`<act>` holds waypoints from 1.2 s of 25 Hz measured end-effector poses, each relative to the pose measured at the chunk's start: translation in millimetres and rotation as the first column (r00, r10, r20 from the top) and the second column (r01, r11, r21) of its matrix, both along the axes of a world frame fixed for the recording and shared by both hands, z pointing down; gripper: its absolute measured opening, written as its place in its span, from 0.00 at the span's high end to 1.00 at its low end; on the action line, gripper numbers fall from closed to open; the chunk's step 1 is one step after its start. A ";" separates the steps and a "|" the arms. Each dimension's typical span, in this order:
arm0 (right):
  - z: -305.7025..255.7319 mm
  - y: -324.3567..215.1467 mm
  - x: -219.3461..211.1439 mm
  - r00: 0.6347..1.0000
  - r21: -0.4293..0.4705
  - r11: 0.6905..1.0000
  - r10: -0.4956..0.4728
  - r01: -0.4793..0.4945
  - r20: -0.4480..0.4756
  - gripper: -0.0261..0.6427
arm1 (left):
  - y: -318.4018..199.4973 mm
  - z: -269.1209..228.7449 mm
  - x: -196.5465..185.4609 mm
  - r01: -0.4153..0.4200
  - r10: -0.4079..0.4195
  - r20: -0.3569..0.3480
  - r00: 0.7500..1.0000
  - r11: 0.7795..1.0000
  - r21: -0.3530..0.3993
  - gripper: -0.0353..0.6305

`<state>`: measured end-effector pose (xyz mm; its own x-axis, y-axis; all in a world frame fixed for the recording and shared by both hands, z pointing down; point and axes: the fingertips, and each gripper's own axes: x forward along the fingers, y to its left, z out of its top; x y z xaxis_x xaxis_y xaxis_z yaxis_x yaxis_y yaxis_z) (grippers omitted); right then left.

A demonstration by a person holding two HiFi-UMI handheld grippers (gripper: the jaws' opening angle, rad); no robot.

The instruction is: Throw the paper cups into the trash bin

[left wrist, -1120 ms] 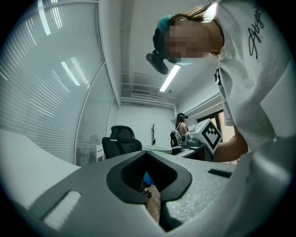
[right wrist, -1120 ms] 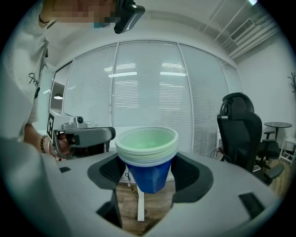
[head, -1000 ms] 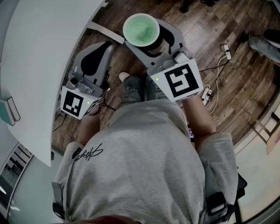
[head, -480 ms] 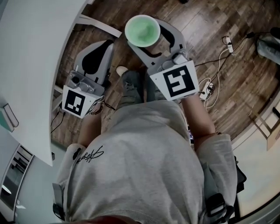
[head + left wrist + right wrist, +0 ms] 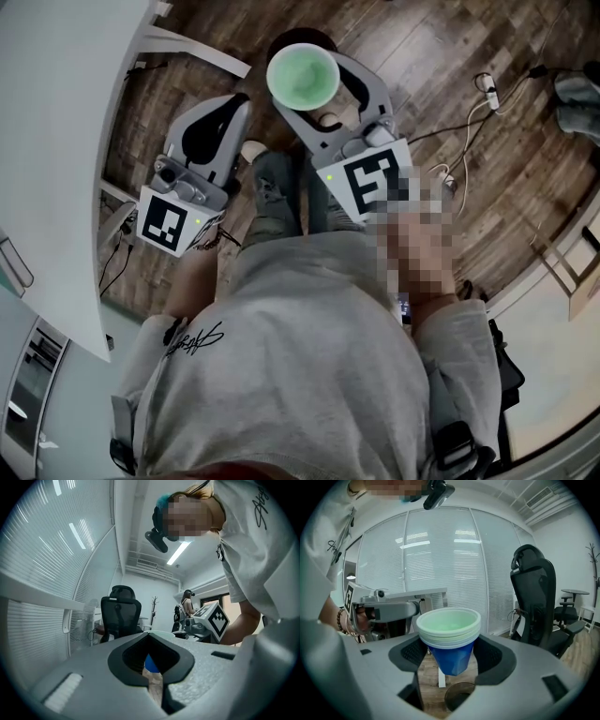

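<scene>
Status: right gripper [image 5: 451, 660] has the paper cups [image 5: 302, 75], a nested stack, blue outside, pale green inside. My fingers [image 5: 497, 656] are clamped on the blue wall just under the rims, one each side, stack upright, mouth up

Trash bin [image 5: 459, 696] is the dark round one on the wooden floor [image 5: 469, 103]. In the right gripper view it sits directly under the stack, well below it, cups not touching it. In the head view only a dark edge of it shows past the far side of the cups

Left gripper [image 5: 214, 131] hangs beside the right one, nearer the white worktop [image 5: 56, 141], off its edge. Its fingers are all but together and grip nothing; only a sliver of floor and something blue shows through the slit

Progress, my read: pick-up done, carry looks about done, drop not yet made. What's left is to line up over the bin mouth, open up and let the stack fall in. Can't tell if more cups remain elsewhere, none in view

Writing: nothing readable on cups or bin. Black-and-white square markers on both gripper cubes [image 5: 375, 183]. Script print on my grey shirt [image 5: 192, 337], too small to read
</scene>
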<state>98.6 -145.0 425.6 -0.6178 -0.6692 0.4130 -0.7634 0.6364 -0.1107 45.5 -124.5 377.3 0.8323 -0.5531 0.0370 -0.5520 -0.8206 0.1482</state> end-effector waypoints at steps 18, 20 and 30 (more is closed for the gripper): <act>85.6 -5.6 13.5 0.999 -0.090 0.996 -0.006 0.002 -0.046 0.53 | -16.0 84.0 10.2 0.003 0.001 0.032 0.999 0.993 -0.116 0.95; 95.1 -4.4 14.2 0.998 -0.100 0.995 -0.012 0.007 -0.056 0.53 | -16.0 94.1 10.7 0.002 0.003 0.040 0.999 0.992 -0.130 0.95; 133.4 -12.8 21.7 0.997 -0.119 0.993 -0.023 0.014 -0.071 0.53 | -26.6 134.6 14.5 0.016 -0.011 0.036 0.999 0.987 -0.157 0.95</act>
